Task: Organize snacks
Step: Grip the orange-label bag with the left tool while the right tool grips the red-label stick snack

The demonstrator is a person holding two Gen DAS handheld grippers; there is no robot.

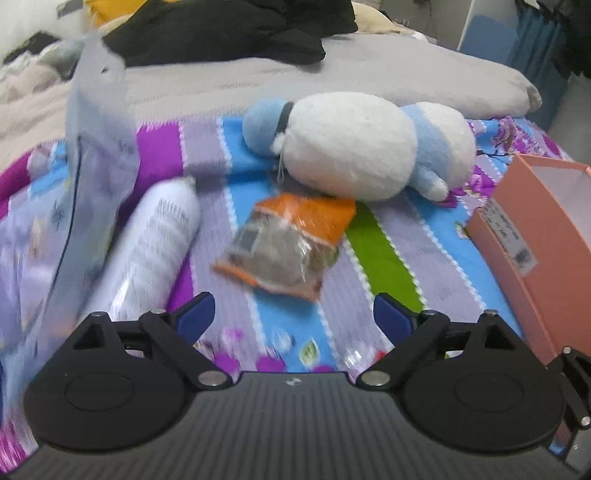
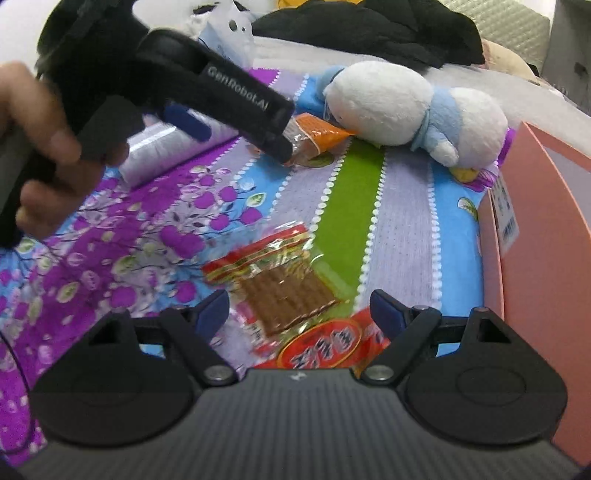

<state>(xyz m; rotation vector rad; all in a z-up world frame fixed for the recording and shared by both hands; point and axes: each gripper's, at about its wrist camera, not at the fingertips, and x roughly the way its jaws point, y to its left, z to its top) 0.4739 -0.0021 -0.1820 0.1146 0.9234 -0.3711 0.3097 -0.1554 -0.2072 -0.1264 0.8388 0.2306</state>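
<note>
In the left wrist view an orange snack packet (image 1: 280, 243) with a clear window lies on the striped bedspread (image 1: 376, 254), just beyond my left gripper (image 1: 293, 315). That gripper is open and holds nothing. A white tube-shaped pack (image 1: 155, 243) lies to its left. In the right wrist view my right gripper (image 2: 299, 310) is open above a red-and-clear packet of brown sticks (image 2: 273, 273) and a red packet with printed characters (image 2: 325, 347); its pads touch neither. The left gripper (image 2: 245, 142), held by a hand (image 2: 48, 147), reaches toward the orange packet (image 2: 321, 134).
A white and blue plush toy (image 1: 362, 144) lies behind the orange packet. An open pink cardboard box (image 1: 546, 240) stands at the right edge. A pale plastic bag (image 1: 96, 166) rises at the left. Black clothing (image 1: 221, 29) and grey bedding lie further back.
</note>
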